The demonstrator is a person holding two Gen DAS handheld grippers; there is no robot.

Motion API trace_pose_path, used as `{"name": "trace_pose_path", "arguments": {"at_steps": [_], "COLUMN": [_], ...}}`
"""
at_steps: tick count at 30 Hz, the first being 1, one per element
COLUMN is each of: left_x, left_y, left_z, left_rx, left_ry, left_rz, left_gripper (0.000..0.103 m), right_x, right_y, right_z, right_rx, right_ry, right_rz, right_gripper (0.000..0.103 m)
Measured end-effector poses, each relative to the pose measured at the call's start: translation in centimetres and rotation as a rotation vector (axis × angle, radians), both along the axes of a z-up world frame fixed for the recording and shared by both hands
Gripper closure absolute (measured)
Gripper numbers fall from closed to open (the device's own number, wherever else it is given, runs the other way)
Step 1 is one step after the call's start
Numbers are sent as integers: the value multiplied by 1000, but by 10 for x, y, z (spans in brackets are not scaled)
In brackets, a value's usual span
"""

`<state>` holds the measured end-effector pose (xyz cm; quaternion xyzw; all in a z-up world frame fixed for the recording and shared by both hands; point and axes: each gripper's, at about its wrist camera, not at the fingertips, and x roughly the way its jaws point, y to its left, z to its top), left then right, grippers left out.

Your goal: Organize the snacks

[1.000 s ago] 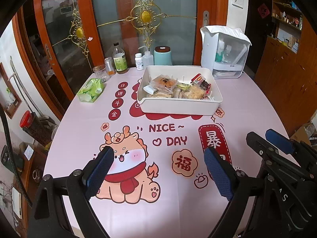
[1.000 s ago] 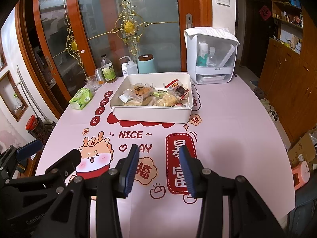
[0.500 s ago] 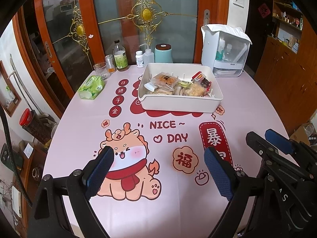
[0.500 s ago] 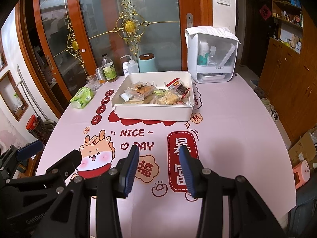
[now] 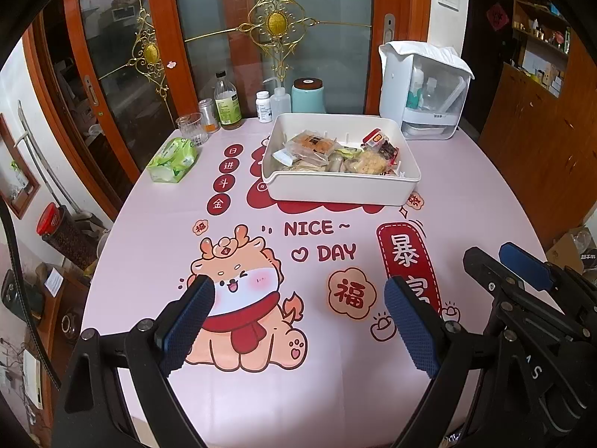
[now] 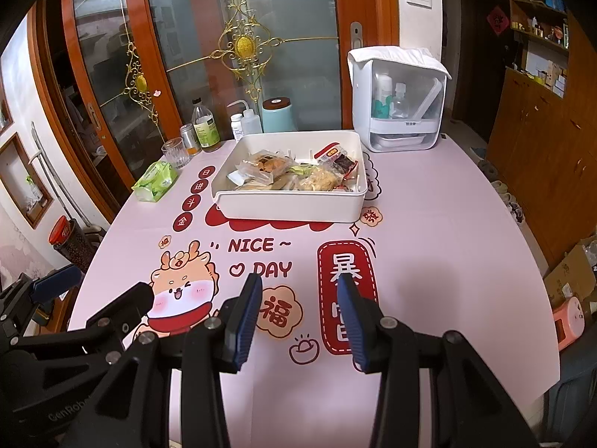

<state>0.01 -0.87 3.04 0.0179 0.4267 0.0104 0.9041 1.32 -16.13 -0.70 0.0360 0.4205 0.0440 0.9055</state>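
Note:
A white bin [image 5: 335, 190] [image 6: 291, 207] stands at the far middle of the pink printed table and holds several wrapped snacks [image 5: 335, 153] [image 6: 298, 171]. My left gripper [image 5: 298, 285] hovers open over the cartoon dragon print near the front, its blue pads wide apart with nothing between them. My right gripper [image 6: 299, 280] hangs beside it on the right, over the red prints. Its jaws stand narrower, open and empty. Each gripper shows at the edge of the other's view, the right gripper [image 5: 522, 272] at the right and the left gripper [image 6: 56, 283] at the left.
A green tissue pack [image 5: 173, 158], a glass [image 5: 190, 128], bottles [image 5: 225, 102] and a teal canister [image 5: 308, 97] line the far left edge. A white dispenser box [image 5: 421, 89] stands at the back right. Wooden cabinets and a cardboard box [image 6: 574, 272] lie off the right side.
The left wrist view has drifted a little, so the bin sits slightly higher in frame. Neither gripper's jaw width has changed.

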Motion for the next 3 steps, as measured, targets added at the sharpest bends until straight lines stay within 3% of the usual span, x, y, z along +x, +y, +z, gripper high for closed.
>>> {"name": "trace_pose_path", "arguments": {"at_steps": [3], "left_x": [-1], "left_y": [0], "left_z": [0], "left_rx": [-2], "left_ry": [1], "left_rz": [-1], "left_gripper": [11], "right_x": [2], "right_y": [-2], "right_z": [0], "right_rx": [0], "right_ry": [0], "right_rz": [2], "right_gripper": [60]}}
